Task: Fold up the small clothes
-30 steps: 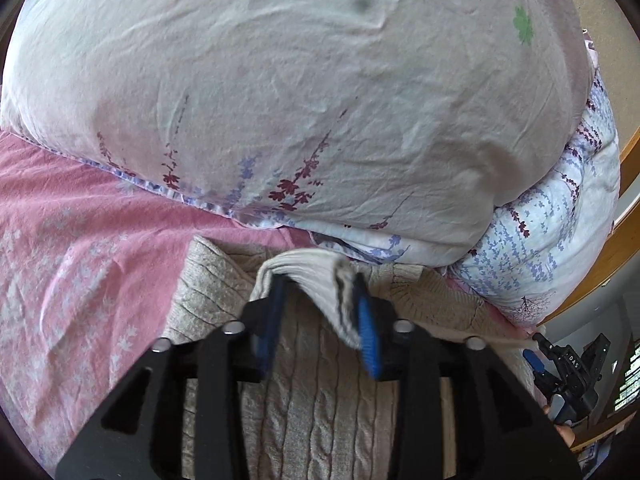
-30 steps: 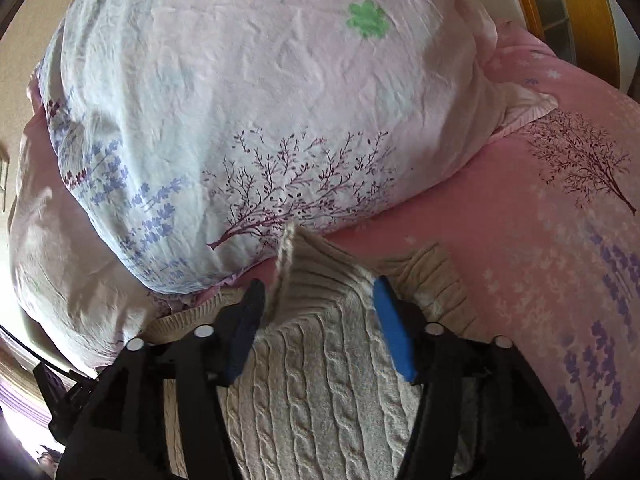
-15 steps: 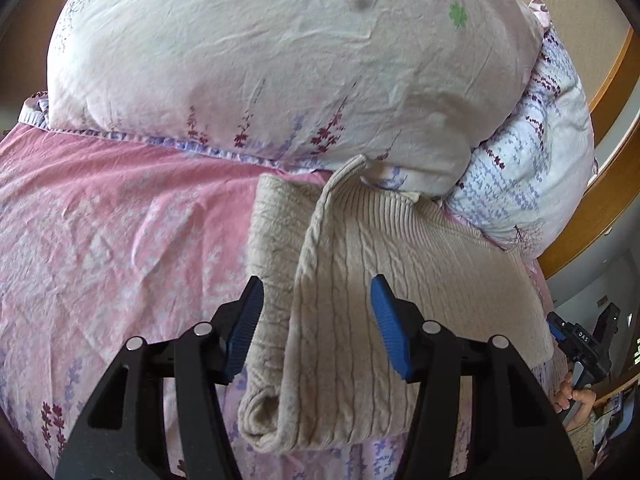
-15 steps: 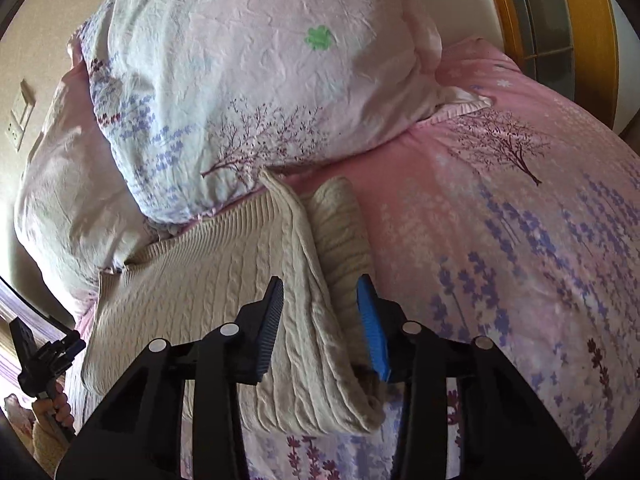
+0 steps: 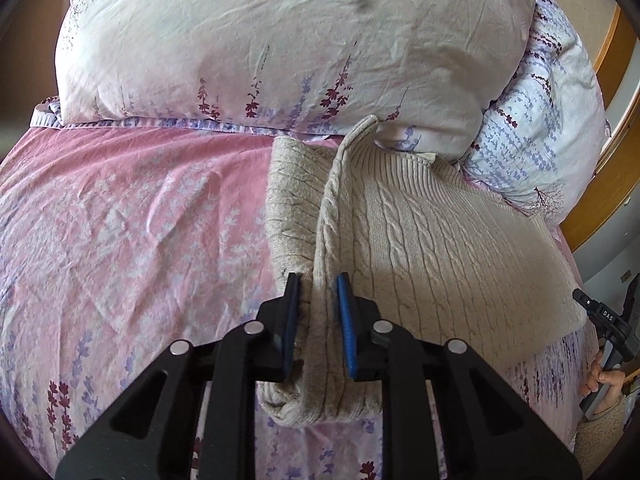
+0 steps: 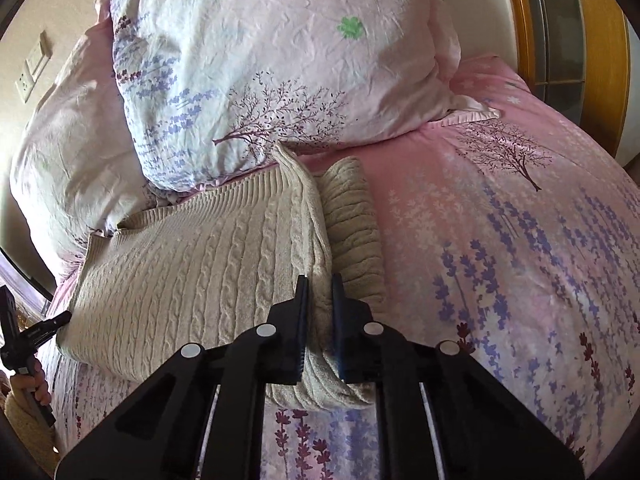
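Sweater (image 5: 440,248): left gripper (image 5: 318,312) closing on fold; right gripper (image 6: 319,312) apparently clamped on edge.

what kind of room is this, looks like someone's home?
Most likely a bedroom in a home: the beige knit sweater lies on a bed with a pink floral sheet, two large floral pillows sit behind it, and a wooden headboard stands beyond.

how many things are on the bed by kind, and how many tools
sweaters: 1, beige cable-knit sweater, partly folded
pillows: 2, front pillow and the pillow behind it
tools: 2, left tool and right tool, each pinching a sweater fold
total: 5
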{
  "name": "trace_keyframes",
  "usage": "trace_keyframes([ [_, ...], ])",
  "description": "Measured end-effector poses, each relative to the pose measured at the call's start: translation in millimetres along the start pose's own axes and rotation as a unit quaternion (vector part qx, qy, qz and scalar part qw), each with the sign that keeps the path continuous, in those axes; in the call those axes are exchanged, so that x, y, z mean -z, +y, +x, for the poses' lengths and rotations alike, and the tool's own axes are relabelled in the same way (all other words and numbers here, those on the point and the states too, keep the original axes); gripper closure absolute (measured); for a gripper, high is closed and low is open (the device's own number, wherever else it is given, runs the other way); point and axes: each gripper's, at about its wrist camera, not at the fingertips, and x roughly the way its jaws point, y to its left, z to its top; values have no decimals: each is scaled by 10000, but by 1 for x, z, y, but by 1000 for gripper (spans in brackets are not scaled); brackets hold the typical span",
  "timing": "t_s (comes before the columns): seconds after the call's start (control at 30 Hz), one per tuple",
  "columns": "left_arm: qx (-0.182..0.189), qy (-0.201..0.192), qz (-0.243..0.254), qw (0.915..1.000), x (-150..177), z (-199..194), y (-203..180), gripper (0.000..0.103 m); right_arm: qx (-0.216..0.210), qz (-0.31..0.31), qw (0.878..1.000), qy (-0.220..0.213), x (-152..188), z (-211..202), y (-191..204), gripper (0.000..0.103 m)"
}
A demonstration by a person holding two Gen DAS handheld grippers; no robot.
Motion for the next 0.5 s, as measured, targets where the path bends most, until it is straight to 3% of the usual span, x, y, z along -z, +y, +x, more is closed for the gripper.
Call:
trace_keyframes([
  [0.2,179,-67,21,9998,3,-14,6,89,-57,-4,9998,-186,5,-23,4,95],
  [0.37,156,-17,30,9999,6,-7,8,88,221,227,9992,253,13,4,-11,95],
  [0.5,130,-133,54,9998,4,-15,6,81,311,126,9993,188,7,-3,-2,89],
])
